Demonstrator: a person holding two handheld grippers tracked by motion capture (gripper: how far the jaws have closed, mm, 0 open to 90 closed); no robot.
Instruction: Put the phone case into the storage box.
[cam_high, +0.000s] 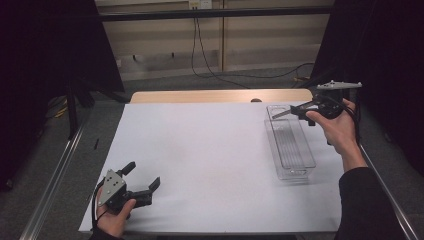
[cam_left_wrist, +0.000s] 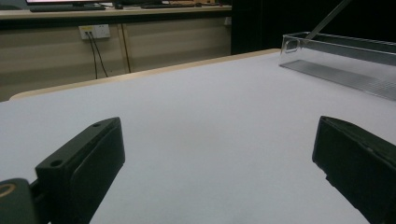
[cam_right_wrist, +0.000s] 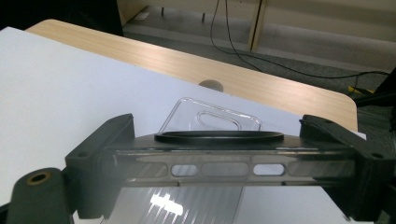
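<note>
A clear tray (cam_high: 295, 172) lies lengthwise on the right part of the white sheet (cam_high: 200, 160) that covers the table, and it serves here as the landmark.

The right gripper (cam_high: 300, 109) is held by a hand (cam_high: 340, 130) above the tray's far end, just to its right side, with the jaws pointed across the tray. A flat dark case (cam_high: 281, 114), which looks like a phone case, is clamped between these jaws. In the high view it is seen as a thin strip that sticks out past the jaws and hangs over the tray's far end, clear of the tray floor. In the right gripper view the case (cam_right_wrist: 219, 168) is seen edge-on, spanning the whole gap from one jaw to the other, with three slots cut in its side and a black ring on its upper face. The tray's far wall and handle cut-out (cam_right_wrist: 210, 116) are seen right behind and below it. Whether the case touches the tray rim cannot be told.

The left gripper (cam_high: 143, 175) is held by the other hand (cam_high: 117, 217) well apart from the tray, low on the sheet. Its jaws are spread wide with nothing between them, and in the left gripper view (cam_left_wrist: 219, 154) bare sheet is seen between them, with the tray (cam_left_wrist: 336, 56) far off.
</note>
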